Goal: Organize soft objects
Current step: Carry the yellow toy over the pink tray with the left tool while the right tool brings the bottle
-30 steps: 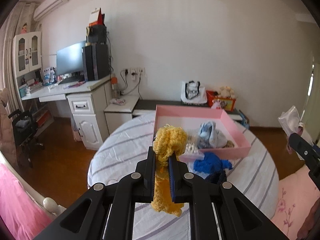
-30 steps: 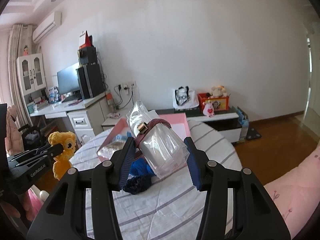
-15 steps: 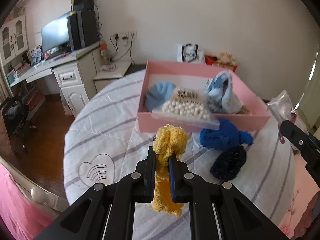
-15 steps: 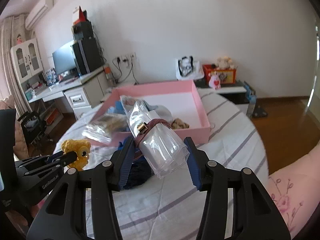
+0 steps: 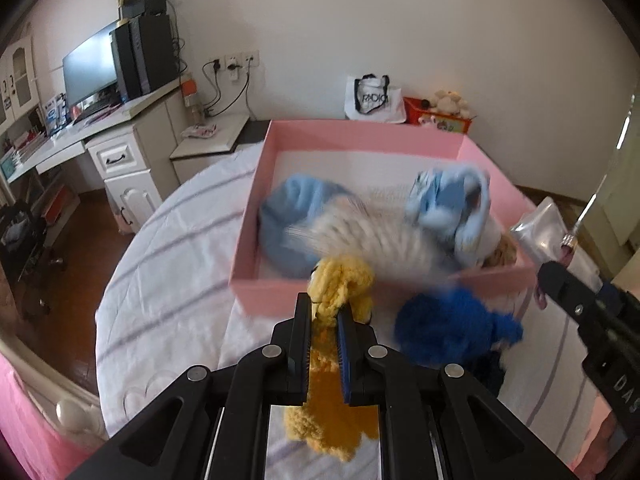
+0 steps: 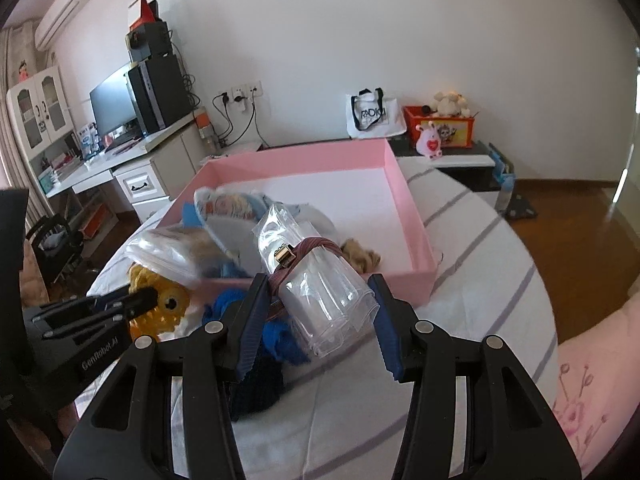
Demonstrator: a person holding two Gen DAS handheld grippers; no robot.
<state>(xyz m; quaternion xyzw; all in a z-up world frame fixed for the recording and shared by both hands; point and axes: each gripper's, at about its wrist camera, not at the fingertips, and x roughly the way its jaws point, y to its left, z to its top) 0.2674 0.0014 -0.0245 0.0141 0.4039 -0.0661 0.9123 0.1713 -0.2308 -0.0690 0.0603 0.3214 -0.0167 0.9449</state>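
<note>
My left gripper (image 5: 324, 312) is shut on a yellow crocheted toy (image 5: 342, 280), hanging just in front of the near wall of the pink box (image 5: 360, 136). My right gripper (image 6: 316, 304) is shut on a clear plastic pouch (image 6: 320, 280) bound by a maroon band, also near the box's (image 6: 416, 204) front wall. The yellow toy (image 6: 160, 300) shows in the right wrist view at lower left. Inside the box lie light blue soft items (image 5: 452, 200) and a bag of white beads (image 5: 380, 236), blurred. A blue knitted item (image 5: 444, 328) lies on the bed before the box.
The box rests on a round bed with a white striped cover (image 5: 168, 280). A dark knitted piece (image 6: 256, 384) lies beside the blue one. A desk with a monitor (image 5: 92, 68) stands at the left, a low cabinet with a bag (image 6: 370, 116) and toy crate behind.
Both grippers have moved forward and down toward the pink box, which now looks larger and closer. Each still holds its item.
</note>
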